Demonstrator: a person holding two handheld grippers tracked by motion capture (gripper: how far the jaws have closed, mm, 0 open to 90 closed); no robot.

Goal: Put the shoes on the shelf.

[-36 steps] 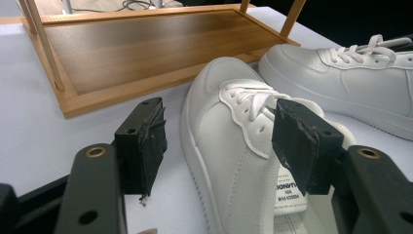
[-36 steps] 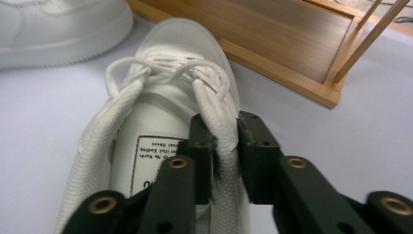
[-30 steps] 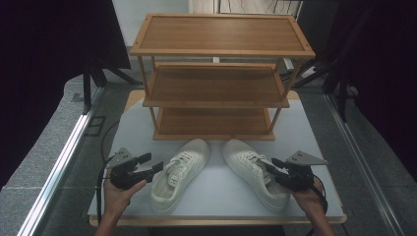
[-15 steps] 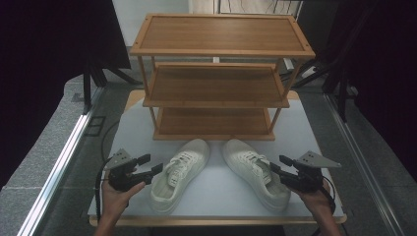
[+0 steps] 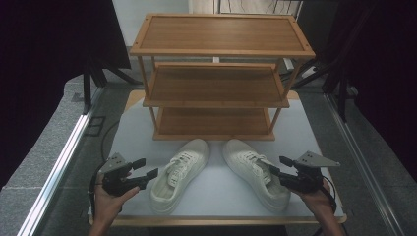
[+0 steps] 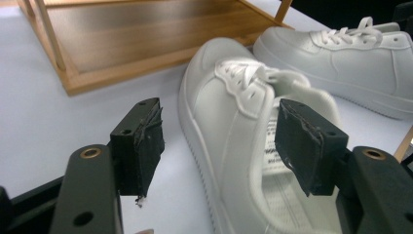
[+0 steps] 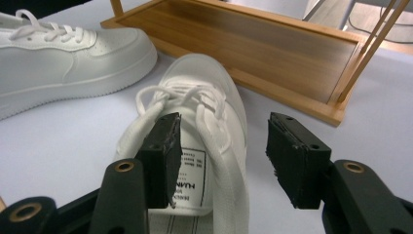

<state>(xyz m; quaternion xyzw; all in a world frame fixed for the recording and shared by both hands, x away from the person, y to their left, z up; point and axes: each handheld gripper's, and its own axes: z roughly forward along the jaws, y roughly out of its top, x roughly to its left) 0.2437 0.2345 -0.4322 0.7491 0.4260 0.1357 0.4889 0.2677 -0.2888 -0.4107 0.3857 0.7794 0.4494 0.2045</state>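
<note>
Both hands reached in level from the bench's (image 5: 314, 123) near edge. L gripper (image 5: 146, 168), fingers wide apart, nothing gripped, sat just beside the left shoe (image 5: 179, 173). R gripper (image 5: 278, 165), fingers having just been opening, straddled the right shoe's (image 5: 255, 172) heel w/o pressing it. Both shoes lay before the rack (image 5: 216, 81).

Left tool (image 6: 219, 146) open, jaws rising from 7 and 5 o'clock, wide gap, nothing pinched. Near white shoe (image 6: 234, 122) lies between them, off toward the 5 o'clock jaw: that pad sits over the shoe's collar opening, contact unclear; the 7 o'clock pad is clear of the sole's edge, over bare bench (image 6: 58, 122). Toe points to 12. Second white shoe (image 6: 341, 53) at 2 o'clock, side-on, just beside the first. Wooden rack's bottom shelf (image 6: 122, 34) at 11 o'clock, on the bench.
</note>
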